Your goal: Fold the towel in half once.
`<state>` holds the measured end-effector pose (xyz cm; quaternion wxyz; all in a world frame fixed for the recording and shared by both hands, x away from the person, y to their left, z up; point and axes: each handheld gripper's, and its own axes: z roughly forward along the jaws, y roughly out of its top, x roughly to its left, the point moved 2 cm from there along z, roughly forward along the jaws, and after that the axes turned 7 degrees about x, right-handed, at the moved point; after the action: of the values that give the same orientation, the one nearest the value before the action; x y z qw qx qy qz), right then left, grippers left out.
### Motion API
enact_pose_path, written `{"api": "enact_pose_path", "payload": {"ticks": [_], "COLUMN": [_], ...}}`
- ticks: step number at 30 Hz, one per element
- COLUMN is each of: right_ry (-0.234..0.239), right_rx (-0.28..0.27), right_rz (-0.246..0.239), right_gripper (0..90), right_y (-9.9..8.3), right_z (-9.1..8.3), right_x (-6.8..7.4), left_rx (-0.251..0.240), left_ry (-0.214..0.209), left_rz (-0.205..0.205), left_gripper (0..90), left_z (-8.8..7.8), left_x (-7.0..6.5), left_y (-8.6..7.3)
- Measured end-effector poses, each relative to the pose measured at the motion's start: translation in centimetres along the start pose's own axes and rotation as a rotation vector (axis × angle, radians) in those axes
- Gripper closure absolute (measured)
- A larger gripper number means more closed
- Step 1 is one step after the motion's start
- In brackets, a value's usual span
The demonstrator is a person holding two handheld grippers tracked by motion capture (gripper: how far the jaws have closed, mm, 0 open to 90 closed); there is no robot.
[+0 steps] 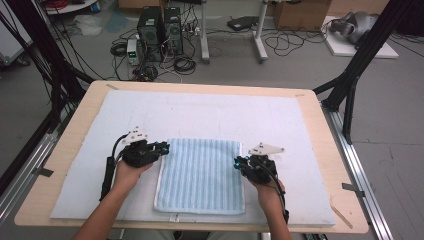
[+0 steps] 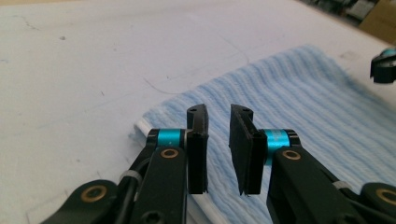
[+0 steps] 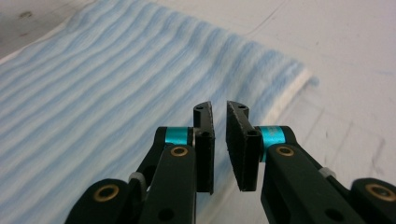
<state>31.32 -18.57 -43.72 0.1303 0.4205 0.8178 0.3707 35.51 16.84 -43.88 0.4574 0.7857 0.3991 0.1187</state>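
Folded blue striped towel [image 1: 200, 175] lies at the near middle of the white mat [image 1: 75, 195]. Left gripper [image 1: 164, 148] is at the towel's left edge, right gripper [image 1: 238, 163] at its right edge. Both nearly closed: narrow gap, nothing held. To fold cleanly, I'd pinch the far corners, lifting both evenly. No containers.

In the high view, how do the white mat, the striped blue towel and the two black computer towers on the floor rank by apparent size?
1. white mat
2. striped blue towel
3. computer towers: smallest, but farthest from the camera, so true size is unsure.
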Motion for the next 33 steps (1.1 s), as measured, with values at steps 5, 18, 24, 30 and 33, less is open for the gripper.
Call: {"api": "enact_pose_path", "payload": {"ticks": [5, 18, 24, 30, 33], "right_ry": [-0.02, -0.047, -0.046, -0.089, -0.103], "right_rx": [0.039, 0.1, 0.054, 0.036, 0.092], "right_rz": [-0.002, 0.079, 0.065, 0.128, 0.128], "right_gripper": [79.1, 78.0, 72.9, 54.7, 58.5], "right_y": [2.0, 1.7, 2.2, 2.8, 2.7], "right_z": [2.2, 4.2, 3.5, 4.2, 5.3], "right_x": [-0.9, -3.6, -3.8, -5.3, -5.7], "left_rx": [0.036, 0.144, 0.089, 0.063, 0.076], "left_ry": [0.026, 0.122, 0.156, 0.214, 0.208], "left_rz": [-0.033, -0.047, 0.009, -0.059, -0.059], "left_gripper": [77.9, 84.8, 67.8, 58.9, 59.5], "left_z": [1.9, 4.1, 3.5, 3.9, 4.0], "left_x": [1.1, 1.9, 2.0, 3.4, 3.4], "left_y": [-0.1, 0.2, 0.7, 0.6, 0.6]}}
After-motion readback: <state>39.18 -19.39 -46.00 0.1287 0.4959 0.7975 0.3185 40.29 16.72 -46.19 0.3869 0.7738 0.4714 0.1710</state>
